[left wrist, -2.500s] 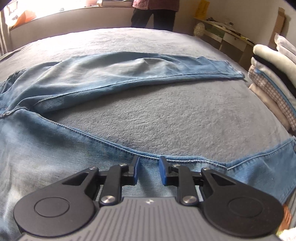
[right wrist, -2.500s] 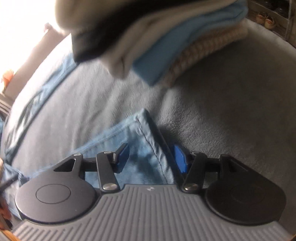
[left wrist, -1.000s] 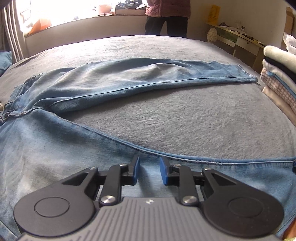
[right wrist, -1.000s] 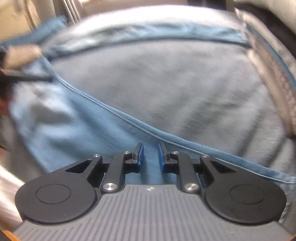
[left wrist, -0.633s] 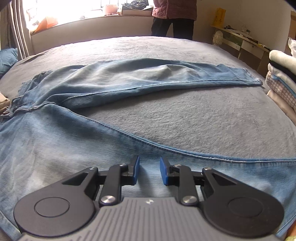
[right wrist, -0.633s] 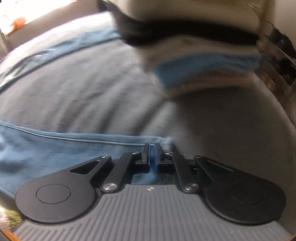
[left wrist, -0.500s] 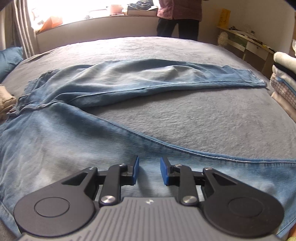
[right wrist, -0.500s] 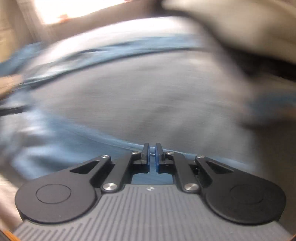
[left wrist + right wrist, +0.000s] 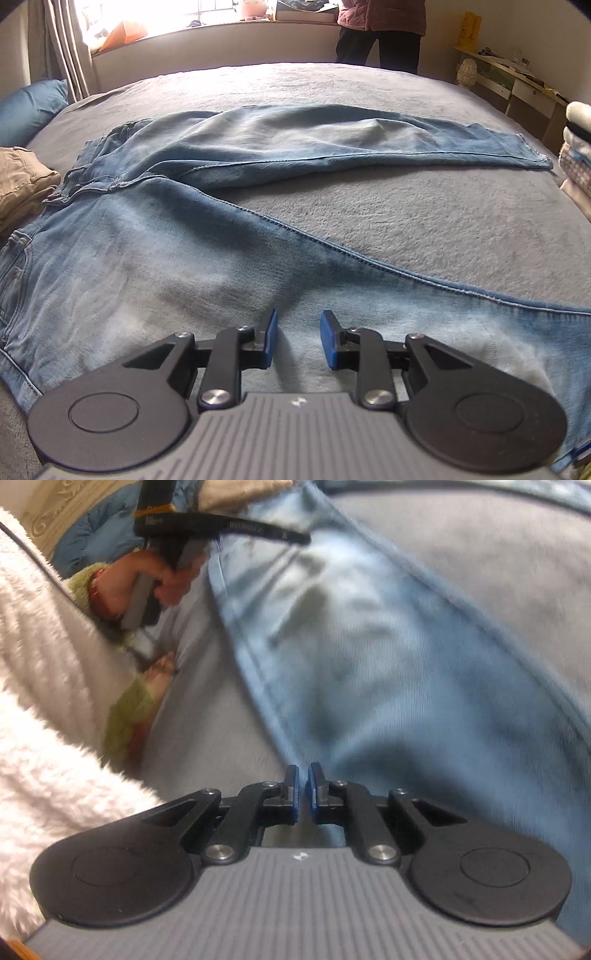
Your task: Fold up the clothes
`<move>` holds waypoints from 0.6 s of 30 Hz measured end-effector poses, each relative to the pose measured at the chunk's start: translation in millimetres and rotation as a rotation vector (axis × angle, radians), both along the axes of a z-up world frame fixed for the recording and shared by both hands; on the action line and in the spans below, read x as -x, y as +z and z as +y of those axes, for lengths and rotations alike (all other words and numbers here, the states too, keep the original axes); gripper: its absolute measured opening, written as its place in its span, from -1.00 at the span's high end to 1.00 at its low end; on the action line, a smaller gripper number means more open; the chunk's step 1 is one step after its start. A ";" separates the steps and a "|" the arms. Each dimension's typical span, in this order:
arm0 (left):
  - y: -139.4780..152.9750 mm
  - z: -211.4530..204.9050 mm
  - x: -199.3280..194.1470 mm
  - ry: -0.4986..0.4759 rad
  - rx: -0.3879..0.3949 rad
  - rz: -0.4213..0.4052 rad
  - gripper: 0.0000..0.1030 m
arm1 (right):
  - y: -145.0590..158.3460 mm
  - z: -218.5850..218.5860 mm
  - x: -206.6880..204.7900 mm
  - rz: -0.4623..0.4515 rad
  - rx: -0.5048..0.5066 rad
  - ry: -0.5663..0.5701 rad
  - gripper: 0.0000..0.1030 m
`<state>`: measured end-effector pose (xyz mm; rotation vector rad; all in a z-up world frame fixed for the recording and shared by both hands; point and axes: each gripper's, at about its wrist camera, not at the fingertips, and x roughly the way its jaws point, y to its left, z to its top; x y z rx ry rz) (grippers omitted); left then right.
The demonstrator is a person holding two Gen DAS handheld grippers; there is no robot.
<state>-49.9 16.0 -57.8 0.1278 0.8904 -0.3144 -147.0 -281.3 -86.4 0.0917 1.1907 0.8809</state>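
The left gripper (image 9: 296,339) hovered over the near leg of the jeans (image 9: 155,266), its blue pads narrowly apart with nothing pinched between them. The right gripper (image 9: 303,789) was closed to a sliver at the jeans' hem edge; whether fabric sat between its pads could not be told. The jeans lay spread on the grey bed (image 9: 424,206), the far leg stretching toward two o'clock. A stack of folded clothes (image 9: 578,147) sat at three o'clock, a person (image 9: 380,33) at twelve.

Faded denim jeans (image 9: 155,266), fuzzy grey blanket (image 9: 424,206), fleecy white sleeve (image 9: 40,686)
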 end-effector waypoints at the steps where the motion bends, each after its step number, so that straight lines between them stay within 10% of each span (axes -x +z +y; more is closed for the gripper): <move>1: -0.3 -0.3 0.5 -0.003 -0.004 -0.004 0.47 | 5.0 -1.7 2.8 0.006 0.013 0.007 0.89; 11: 5.0 9.8 3.8 0.021 -0.012 -0.012 0.45 | 51.0 74.4 -46.5 -0.242 -0.108 0.113 0.88; 18: 10.3 35.5 7.5 0.057 0.011 -0.037 0.45 | 23.3 121.1 -32.6 -0.140 -0.086 0.341 0.88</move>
